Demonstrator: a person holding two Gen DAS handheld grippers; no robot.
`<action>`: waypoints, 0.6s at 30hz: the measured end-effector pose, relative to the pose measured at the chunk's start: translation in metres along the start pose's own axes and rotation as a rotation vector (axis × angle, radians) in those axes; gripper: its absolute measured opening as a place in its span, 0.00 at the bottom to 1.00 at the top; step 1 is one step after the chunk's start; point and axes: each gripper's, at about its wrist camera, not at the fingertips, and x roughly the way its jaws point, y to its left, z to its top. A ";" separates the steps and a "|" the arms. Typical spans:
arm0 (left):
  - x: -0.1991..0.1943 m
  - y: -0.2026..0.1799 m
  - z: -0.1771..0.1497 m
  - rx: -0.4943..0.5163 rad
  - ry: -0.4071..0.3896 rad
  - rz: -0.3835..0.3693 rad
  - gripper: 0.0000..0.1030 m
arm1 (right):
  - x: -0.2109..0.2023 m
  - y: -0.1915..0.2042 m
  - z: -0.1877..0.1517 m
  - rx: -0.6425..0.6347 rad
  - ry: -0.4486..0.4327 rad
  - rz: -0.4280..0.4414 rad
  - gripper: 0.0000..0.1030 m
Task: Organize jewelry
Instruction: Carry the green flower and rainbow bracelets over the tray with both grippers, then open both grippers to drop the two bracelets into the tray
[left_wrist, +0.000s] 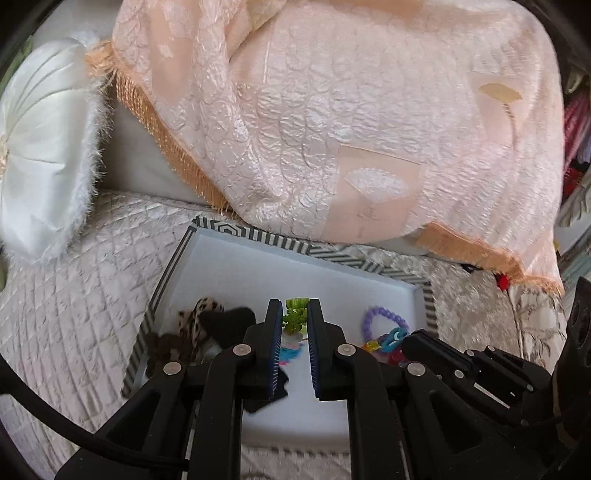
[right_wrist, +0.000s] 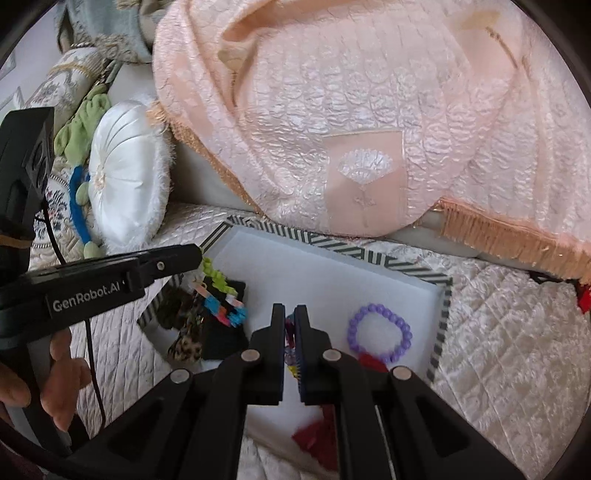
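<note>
Plastic chain links, multicoloured, are pinched in the right gripper (right_wrist: 290, 314), whose jaws stand nearly together, over the white foam tray (right_wrist: 332, 280); the left gripper (left_wrist: 295, 314) sits part-open around a green-to-pink chain (left_wrist: 293, 317) (contact with its pads is unclear, so I can't tell if it's gripped). Main risk, in my judgement: both chains run into the pile near the leopard scrunchie (left_wrist: 199, 314), so a lift could snag and drag neighbours out. Second risk: the right jaws swing into the purple bead bracelet (right_wrist: 380, 332) just beside them and knock it toward the tray wall.
</note>
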 end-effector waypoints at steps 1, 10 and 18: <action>0.009 0.001 0.005 -0.003 0.005 0.007 0.00 | 0.006 -0.003 0.004 0.011 0.002 0.001 0.04; 0.058 0.035 0.026 -0.032 0.031 0.097 0.00 | 0.066 -0.033 0.027 0.104 0.031 0.000 0.04; 0.085 0.078 0.015 -0.094 0.070 0.146 0.00 | 0.108 -0.067 0.016 0.203 0.099 -0.083 0.05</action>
